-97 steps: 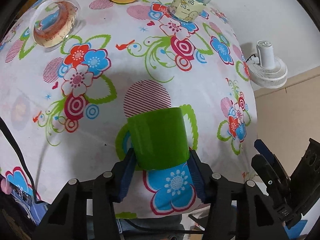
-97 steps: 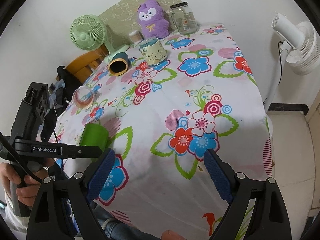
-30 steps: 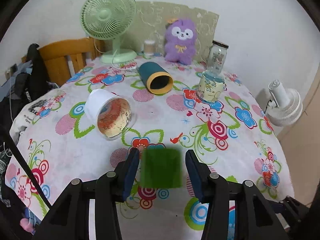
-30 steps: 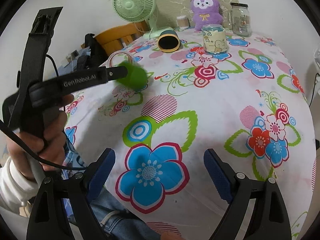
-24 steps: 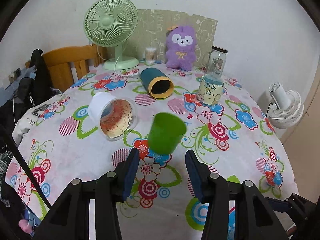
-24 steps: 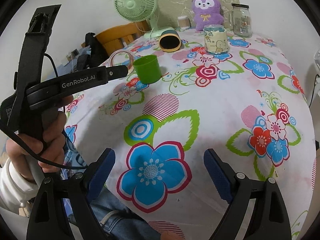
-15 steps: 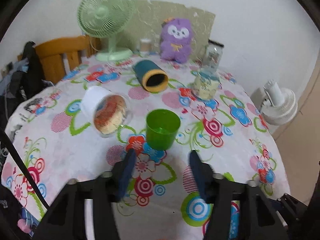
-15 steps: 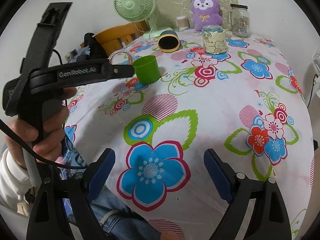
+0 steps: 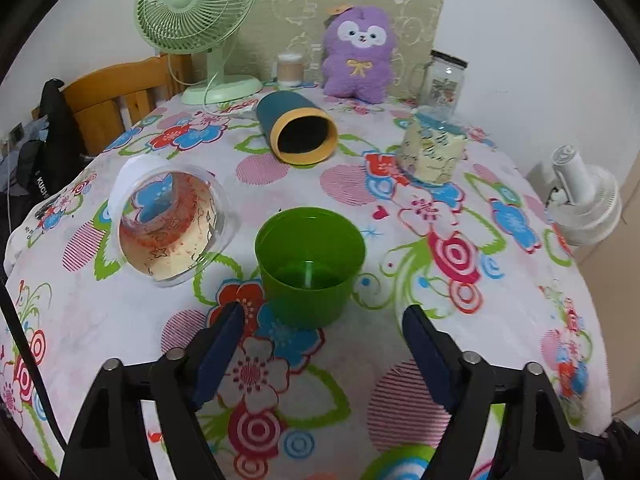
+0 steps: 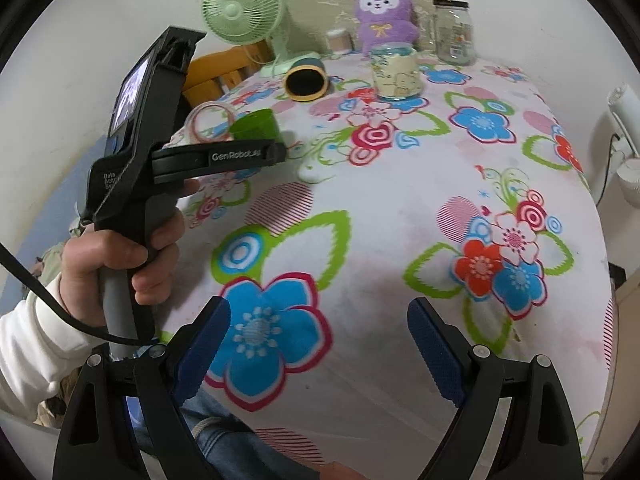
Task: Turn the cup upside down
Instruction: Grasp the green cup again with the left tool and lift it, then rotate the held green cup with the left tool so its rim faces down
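Green cup (image 9: pixel 310 268) stands upright, mouth up, ahead of spread left tongs (image 9: pixel 322 334).

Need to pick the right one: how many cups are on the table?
4: green cup upright by the left tool; clear cup and teal cup on their sides; patterned cup far right.

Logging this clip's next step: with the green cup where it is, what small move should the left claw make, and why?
Probably ease the left claw forward around the green cup and close on its wall. The cup stands mouth up on the table, so it isn't flipped. The claw is open, empty, just short of it and roughly lined up. The right claw is open and far off.
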Demonstrator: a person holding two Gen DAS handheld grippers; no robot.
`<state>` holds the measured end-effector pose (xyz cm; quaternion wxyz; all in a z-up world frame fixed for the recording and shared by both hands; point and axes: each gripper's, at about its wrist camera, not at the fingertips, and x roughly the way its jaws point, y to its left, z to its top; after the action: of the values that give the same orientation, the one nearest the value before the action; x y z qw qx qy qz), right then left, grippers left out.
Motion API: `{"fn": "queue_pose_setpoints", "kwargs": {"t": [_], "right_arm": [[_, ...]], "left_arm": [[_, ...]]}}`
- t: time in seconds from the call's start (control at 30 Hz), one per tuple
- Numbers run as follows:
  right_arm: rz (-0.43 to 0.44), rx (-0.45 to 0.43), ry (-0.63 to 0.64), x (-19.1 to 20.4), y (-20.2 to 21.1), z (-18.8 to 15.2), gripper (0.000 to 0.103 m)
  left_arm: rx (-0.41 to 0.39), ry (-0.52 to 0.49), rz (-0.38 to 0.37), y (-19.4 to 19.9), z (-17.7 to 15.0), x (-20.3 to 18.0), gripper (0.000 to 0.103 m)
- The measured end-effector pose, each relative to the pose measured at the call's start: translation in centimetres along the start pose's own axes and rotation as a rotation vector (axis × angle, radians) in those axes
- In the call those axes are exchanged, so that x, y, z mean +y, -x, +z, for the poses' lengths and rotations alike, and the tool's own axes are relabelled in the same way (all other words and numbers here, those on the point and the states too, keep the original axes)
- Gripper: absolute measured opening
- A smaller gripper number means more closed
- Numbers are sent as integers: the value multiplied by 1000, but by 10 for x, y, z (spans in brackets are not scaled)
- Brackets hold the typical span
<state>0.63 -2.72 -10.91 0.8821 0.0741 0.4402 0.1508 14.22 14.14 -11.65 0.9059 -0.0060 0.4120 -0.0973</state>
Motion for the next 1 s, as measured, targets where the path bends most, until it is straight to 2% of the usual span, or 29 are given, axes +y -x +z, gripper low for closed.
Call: {"fn": "queue_pose_setpoints", "kwargs": {"t": [0.07, 0.17, 0.33, 0.5, 0.57, 0.67, 0.73, 0.87, 0.93, 1.0], "right_arm": [[3, 3, -13, -4, -2, 1, 92], [9, 5, -17, -6, -4, 2, 92], [23, 3, -2, -1, -5, 4, 92], [41, 5, 11, 0, -4, 2, 92], [48, 8, 15, 1, -5, 2, 92], [59, 4, 25, 3, -4, 2, 92], [67, -1, 30, 5, -3, 3, 92], [84, -9, 42, 11, -4, 4, 92], [89, -9, 43, 12, -5, 3, 92], [88, -6, 46, 14, -5, 3, 92]], "left_arm": [[5, -7, 25, -6, 1, 1, 69], [21, -5, 43, -12, 3, 5, 47], [20, -2, 26, -10, 12, 11, 47], [94, -51, -15, 2, 22, 11, 46], [133, -105, -22, 12, 29, 12, 46], [176, -216, 8, 34, 39, 13, 38], [199, -271, 25, 48, 47, 15, 38], [243, -328, 48, 66, 55, 20, 38], [241, -343, 42, 73, 58, 20, 38], [190, -363, 41, 75, 57, 16, 42]]}}
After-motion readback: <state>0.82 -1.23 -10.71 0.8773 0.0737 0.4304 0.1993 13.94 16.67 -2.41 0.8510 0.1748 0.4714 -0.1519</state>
